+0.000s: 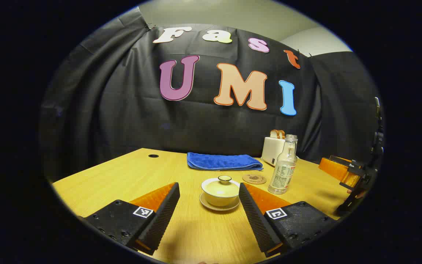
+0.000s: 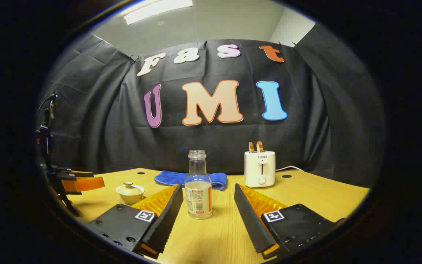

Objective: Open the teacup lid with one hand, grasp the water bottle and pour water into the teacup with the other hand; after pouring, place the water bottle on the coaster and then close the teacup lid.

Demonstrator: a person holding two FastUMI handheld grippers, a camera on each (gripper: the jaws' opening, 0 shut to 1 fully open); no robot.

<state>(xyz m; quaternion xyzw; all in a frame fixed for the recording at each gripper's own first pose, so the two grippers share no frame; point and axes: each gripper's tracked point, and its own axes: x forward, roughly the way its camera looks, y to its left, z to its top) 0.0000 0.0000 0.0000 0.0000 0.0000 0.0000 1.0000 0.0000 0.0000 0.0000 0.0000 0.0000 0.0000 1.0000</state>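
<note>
Teacup (image 1: 220, 192) with its lid (image 1: 224, 182) on sits on a saucer (image 1: 219, 206) on the wooden table (image 1: 123, 176), just ahead of the left gripper (image 1: 209, 212), whose fingers are spread wide and hold nothing. The lid looks like thin glazed ceramic, probably slick and easily chipped; its small top knob (image 1: 224, 179) seems the place to pinch. A capless clear water bottle (image 2: 198, 190), part full, stands between the wide-open, empty fingers of the right gripper (image 2: 205, 216). It is likely light and smooth, best held around the labelled middle. A round coaster (image 1: 254, 179) lies just beside the bottle, in front of a folded blue towel (image 1: 224, 161) and a toaster (image 2: 259, 169). The cup's contents are hidden under the lid, and the water level is hard to judge.
</note>
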